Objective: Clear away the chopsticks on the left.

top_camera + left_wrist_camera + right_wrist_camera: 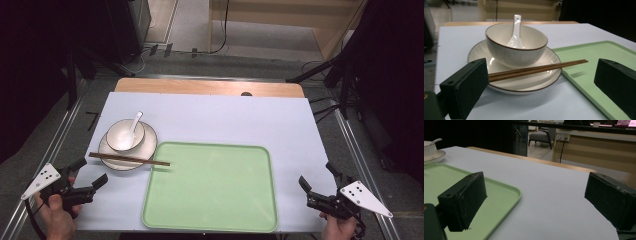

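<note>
Currently both wide open, holding nothing: left claw point(92, 180) just short of chopsticks point(129, 159); right claw point(320, 182) beside tray point(210, 186).

The table point(210, 112) is evenly lit from above (surroundings left dark); near jaws are rendered soft, shadows faint.

A white table point(210, 117) with a bare wooden far edge stands on grey floor point(190, 62). Black curtains point(30, 60) hang at both sides. Beyond stands a light wood counter point(596, 147) and a grey chair point(540, 137).
</note>
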Demonstrator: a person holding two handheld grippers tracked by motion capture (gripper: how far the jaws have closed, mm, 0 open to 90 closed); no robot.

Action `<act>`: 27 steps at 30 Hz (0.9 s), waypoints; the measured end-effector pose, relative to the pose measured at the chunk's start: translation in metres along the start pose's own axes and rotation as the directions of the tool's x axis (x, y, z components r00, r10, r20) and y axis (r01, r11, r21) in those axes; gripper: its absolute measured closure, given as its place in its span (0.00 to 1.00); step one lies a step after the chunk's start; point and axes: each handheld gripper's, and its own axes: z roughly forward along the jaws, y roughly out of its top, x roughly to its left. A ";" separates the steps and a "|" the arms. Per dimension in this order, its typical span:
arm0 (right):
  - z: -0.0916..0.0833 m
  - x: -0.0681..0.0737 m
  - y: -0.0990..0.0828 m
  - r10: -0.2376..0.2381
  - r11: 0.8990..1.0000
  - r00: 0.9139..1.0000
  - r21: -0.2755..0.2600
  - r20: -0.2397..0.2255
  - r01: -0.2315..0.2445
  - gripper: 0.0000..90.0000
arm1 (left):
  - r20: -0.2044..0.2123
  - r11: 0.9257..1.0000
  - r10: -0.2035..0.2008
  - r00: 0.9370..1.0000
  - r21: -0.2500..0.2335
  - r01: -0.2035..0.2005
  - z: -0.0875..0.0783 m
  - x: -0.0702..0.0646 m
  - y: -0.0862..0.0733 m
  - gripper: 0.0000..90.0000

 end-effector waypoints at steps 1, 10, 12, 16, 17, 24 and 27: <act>0.001 0.000 0.000 -0.005 1.000 1.000 -0.002 -0.003 0.005 0.04 | -0.004 1.000 -0.010 1.000 0.004 0.010 0.001 -0.002 0.002 0.07; 0.006 0.002 0.000 -0.006 1.000 1.000 0.010 0.000 0.006 0.04 | 0.001 0.993 0.001 1.000 0.117 -0.001 0.023 -0.034 0.011 0.85; 0.006 0.002 0.000 -0.004 1.000 1.000 0.011 0.003 0.004 0.04 | 0.011 0.987 0.007 1.000 0.158 -0.009 0.033 -0.039 0.011 0.92; 0.006 0.002 -0.001 0.005 1.000 1.000 0.012 0.006 -0.005 0.04 | 0.016 0.972 0.029 0.999 0.232 -0.032 0.053 -0.047 0.012 1.00; 0.006 0.002 -0.001 0.007 1.000 1.000 0.014 0.007 -0.007 0.04 | 0.018 0.967 0.034 0.999 0.250 -0.037 0.058 -0.048 0.012 1.00; 0.008 0.004 -0.002 0.001 1.000 1.000 0.020 0.004 -0.001 0.04 | -0.008 0.951 0.048 0.999 0.307 -0.043 0.087 -0.053 0.010 1.00; 0.008 0.004 -0.002 0.001 1.000 1.000 0.024 0.001 -0.001 0.04 | -0.015 0.944 0.066 0.998 0.324 -0.057 0.096 -0.055 0.010 1.00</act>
